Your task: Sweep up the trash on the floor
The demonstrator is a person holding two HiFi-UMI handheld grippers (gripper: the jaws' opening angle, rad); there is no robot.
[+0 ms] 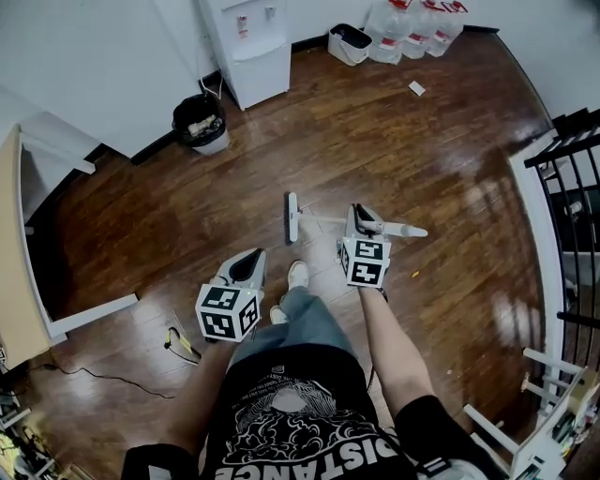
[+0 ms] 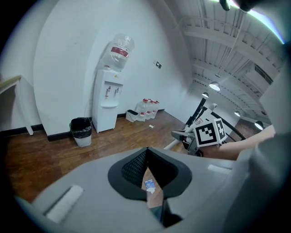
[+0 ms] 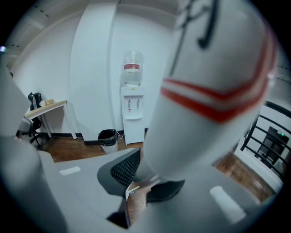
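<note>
My right gripper is shut on the white, red-striped handle of a broom. Its head rests on the wood floor just ahead of the person's shoe. That handle fills much of the right gripper view. My left gripper hangs to the left of the leg, its jaws shut on nothing. Through them in the left gripper view I see a small blue-white scrap on the floor. A white paper scrap lies far ahead at the right, and a tiny bit lies right of the broom.
A black trash bin and a water dispenser stand by the far wall, beside a white bin and water bottles. A black railing runs along the right. A white desk stands left, and a yellow-black object lies near it.
</note>
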